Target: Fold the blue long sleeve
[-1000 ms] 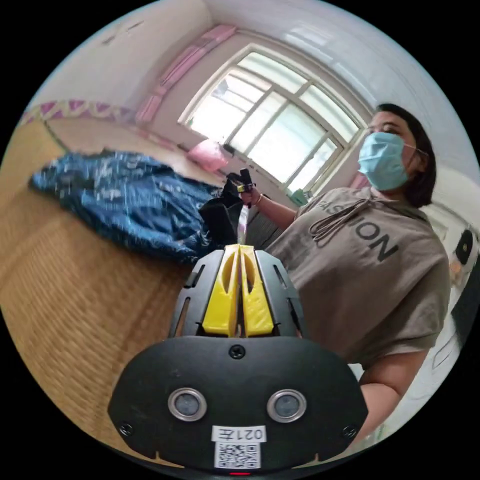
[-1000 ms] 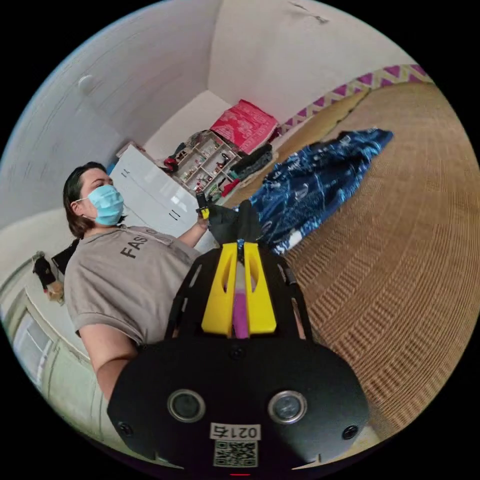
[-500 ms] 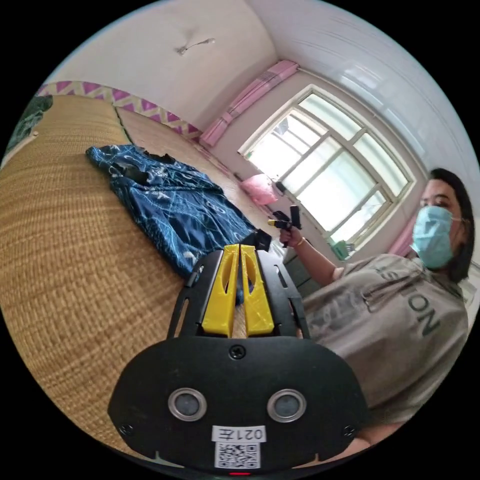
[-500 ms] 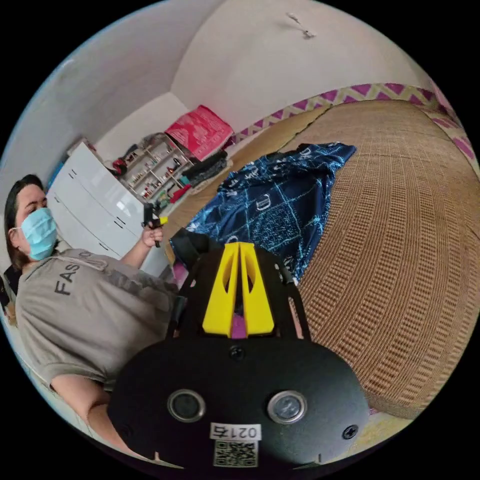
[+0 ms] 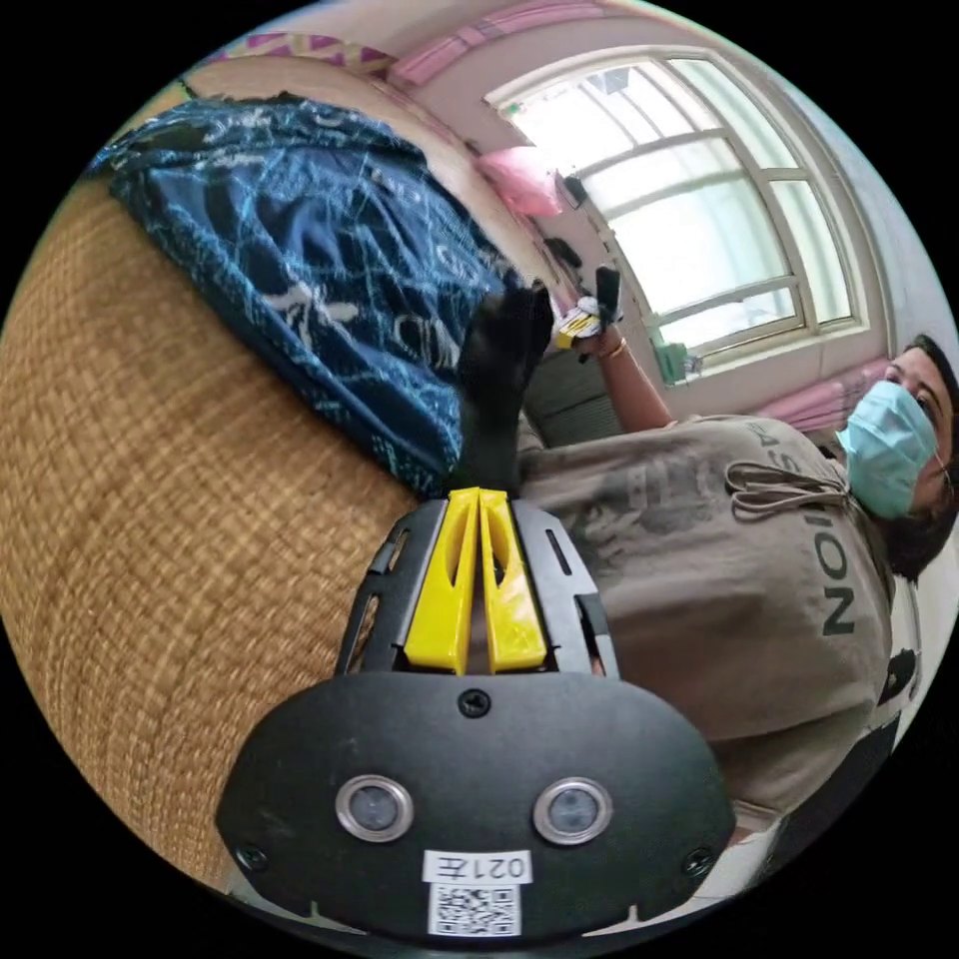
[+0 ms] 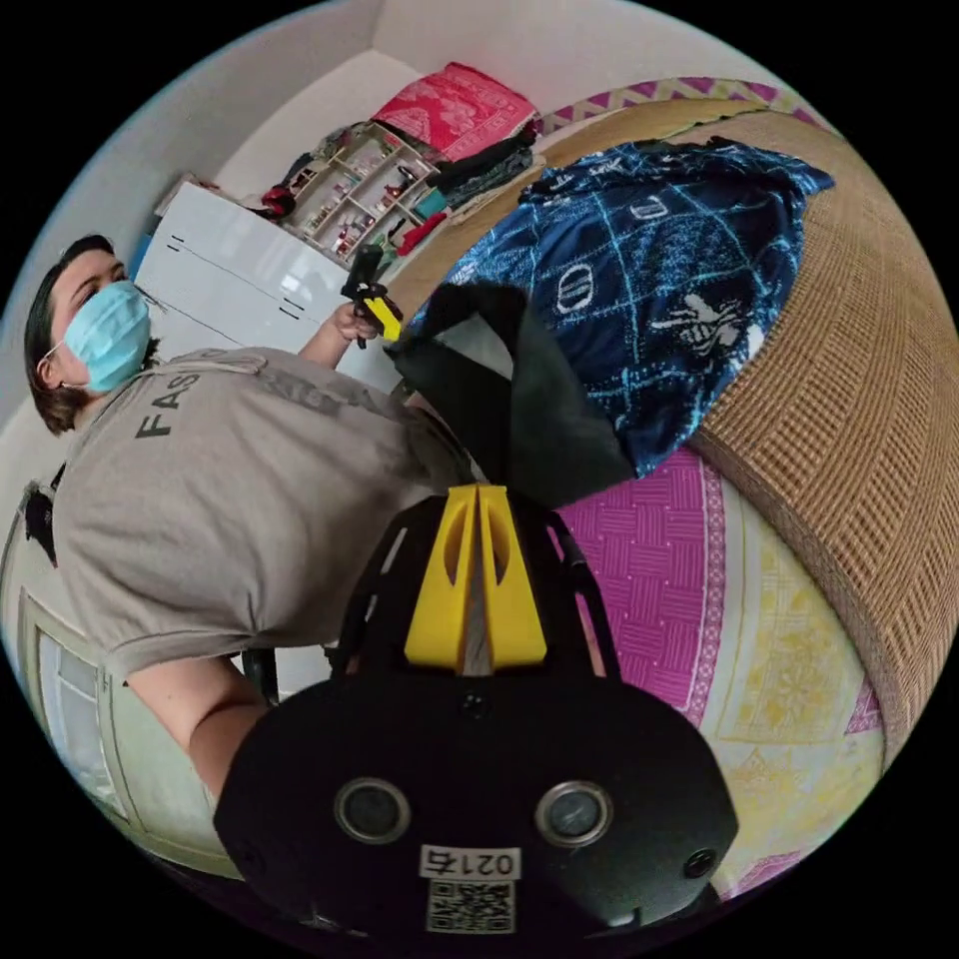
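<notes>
Left gripper (image 5: 479,491): nearest in the left gripper view; its yellow jaws lie together, pinched on the dark hem of the garment, which rises straight out of the tips.
Right gripper (image 6: 479,489): nearest in the right gripper view; jaws likewise pressed together on the dark band of cloth, which fans up and away from them.
Dark hem (image 6: 519,400): a black strip of fabric stretched between the two grippers — in the right gripper view it runs from the near jaws up to the far gripper (image 6: 372,300), held in the person's hand (image 6: 345,322).
Far gripper, left gripper view: the other tool (image 5: 589,312) shows past the hem, beside the person's hand (image 5: 602,343); whether its jaws are together cannot be told from here.
Blue long sleeve (image 5: 300,250): lies spread on the woven mat, its near edge lifted by the hem; dark blue with pale blue lines and white marks (image 6: 649,270).
Woven mat (image 5: 170,519): tan, ribbed, under the garment; in the right gripper view its edge (image 6: 859,420) meets a pink and yellow patterned cover (image 6: 679,609).
Person (image 5: 739,579): stands just beside the mat edge in a grey-brown top (image 6: 230,479) and a face mask.
Window (image 5: 689,200): bright, behind the person — far side of the room.
Shelves (image 6: 360,200): cluttered, by a white cabinet (image 6: 230,290), farthest back.
</notes>
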Demonstrator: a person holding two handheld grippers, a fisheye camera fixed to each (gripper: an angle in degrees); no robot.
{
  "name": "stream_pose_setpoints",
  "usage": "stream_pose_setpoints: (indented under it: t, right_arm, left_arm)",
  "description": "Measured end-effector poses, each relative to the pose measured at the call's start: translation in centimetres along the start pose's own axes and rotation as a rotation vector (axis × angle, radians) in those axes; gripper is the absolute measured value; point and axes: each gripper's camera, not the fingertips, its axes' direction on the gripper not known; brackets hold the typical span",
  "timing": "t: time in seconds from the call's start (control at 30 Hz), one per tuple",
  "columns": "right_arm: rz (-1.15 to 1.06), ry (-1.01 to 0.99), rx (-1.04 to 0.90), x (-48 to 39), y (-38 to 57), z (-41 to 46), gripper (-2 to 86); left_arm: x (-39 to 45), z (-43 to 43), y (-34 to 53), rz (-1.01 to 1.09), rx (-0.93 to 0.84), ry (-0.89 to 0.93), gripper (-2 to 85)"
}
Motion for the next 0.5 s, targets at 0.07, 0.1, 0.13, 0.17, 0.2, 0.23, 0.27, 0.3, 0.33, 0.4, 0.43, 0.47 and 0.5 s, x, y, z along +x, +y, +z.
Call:
stream_pose_setpoints:
  t: [0.07, 0.1, 0.13, 0.17, 0.2, 0.23, 0.27, 0.3, 0.33, 0.4, 0.43, 0.47, 0.5]
  right_arm:
    - [-0.050, -0.027, 0.206, -0.4, -0.8, -2.6, -0.9]
    - [-0.076, -0.056, 0.355, -0.4, -1.6, -4.4, -0.9]
    - [-0.073, -0.058, 0.482, 0.0, -2.5, -5.6, -0.9]
    - [-0.061, -0.052, 0.524, 0.3, -3.2, -6.0, -0.8]
    - [-0.014, -0.015, 0.536, 1.0, -4.9, -5.8, -0.8]
    - [0.045, 0.045, 0.449, 1.9, -7.1, -4.5, -0.8]
    - [0.062, 0.076, 0.375, 2.3, -8.2, -3.4, -0.8]
    - [0.068, 0.104, 0.196, 2.7, -10.0, -0.6, -0.8]
    - [0.039, 0.056, 0.019, 2.6, -10.7, 2.5, -0.8]
    - [0.030, 0.036, -0.003, 1.6, -9.7, 4.3, -0.9]
    - [0.054, -0.025, 0.002, 1.5, -8.7, 4.3, -0.9]
    - [0.068, -0.045, -0.037, 1.5, -8.3, 4.7, -0.9]
    - [0.077, -0.033, -0.007, 1.0, -7.4, 4.3, -0.9]
  left_arm:
    - [0.7, -2.3, -2.1, 0.062, 0.141, 0.045, -0.9]
    - [1.0, -3.4, -3.9, 0.090, 0.215, 0.048, -0.9]
    - [1.0, -3.7, -4.9, 0.096, 0.242, 0.038, -0.9]
    - [0.7, -3.6, -7.0, 0.089, 0.264, 0.006, -0.9]
    - [-0.3, -2.0, -9.1, 0.053, 0.217, -0.024, -0.9]
    - [-1.0, -0.7, -10.1, 0.028, 0.161, -0.033, -0.9]
    - [-2.6, 2.5, -11.2, -0.033, 0.012, -0.054, -0.9]
    - [-3.6, 5.5, -10.8, -0.070, -0.130, -0.100, -0.9]
    - [-3.5, 6.0, -10.1, -0.051, -0.136, -0.105, -0.9]
    - [-3.3, 3.3, -6.9, -0.088, -0.080, -0.074, -0.9]
    - [-3.3, 2.5, -6.1, -0.099, -0.066, -0.071, -0.9]
    - [-3.4, 0.7, -4.8, -0.114, -0.031, -0.068, -0.9]
    - [-3.5, -0.8, -4.1, -0.128, -0.020, -0.057, -0.9]
